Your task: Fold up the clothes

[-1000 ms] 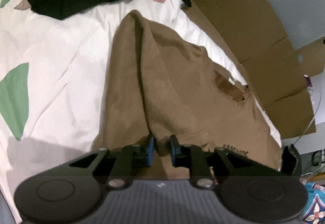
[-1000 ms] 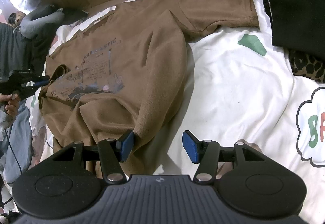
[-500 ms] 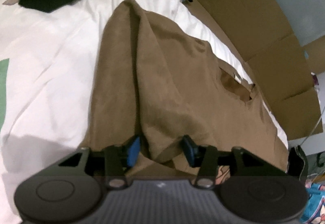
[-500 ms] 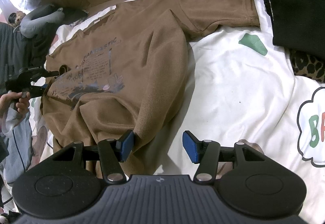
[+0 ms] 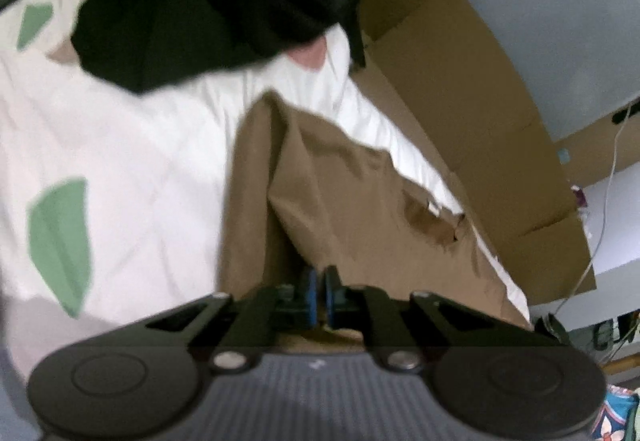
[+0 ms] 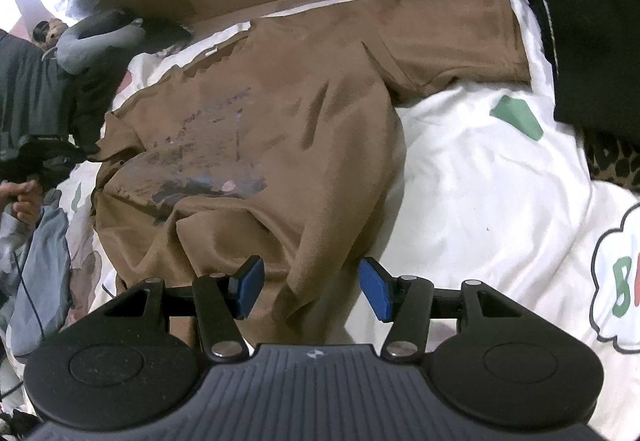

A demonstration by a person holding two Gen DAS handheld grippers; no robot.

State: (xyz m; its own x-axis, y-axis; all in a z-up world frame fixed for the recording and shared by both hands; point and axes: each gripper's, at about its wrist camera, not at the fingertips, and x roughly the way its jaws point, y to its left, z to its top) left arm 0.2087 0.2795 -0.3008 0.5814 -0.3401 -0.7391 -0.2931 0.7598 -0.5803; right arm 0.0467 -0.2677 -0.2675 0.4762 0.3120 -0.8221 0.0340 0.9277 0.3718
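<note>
A brown printed T-shirt [image 6: 288,129] lies spread on a white bedsheet [image 6: 472,193], one sleeve reaching toward the upper right. My right gripper [image 6: 310,287] is open, its blue pads on either side of the shirt's bottom hem corner. In the left wrist view my left gripper [image 5: 318,295] is shut on a raised fold of the same shirt [image 5: 340,193], which slopes up to the pinch. The left gripper also shows at the far left of the right wrist view [image 6: 44,157], at the shirt's other side.
Black clothes [image 5: 208,1] lie at the bed's far end; they also show in the right wrist view [image 6: 592,33] over a leopard-print piece [image 6: 612,165]. Cardboard [image 5: 472,81] lines the bed's edge. The sheet has green and red prints [image 6: 516,117].
My left gripper opened around the shirt fold half a second ago and has now shut on it again, and the view has pulled back. The right gripper stays open at the hem.
</note>
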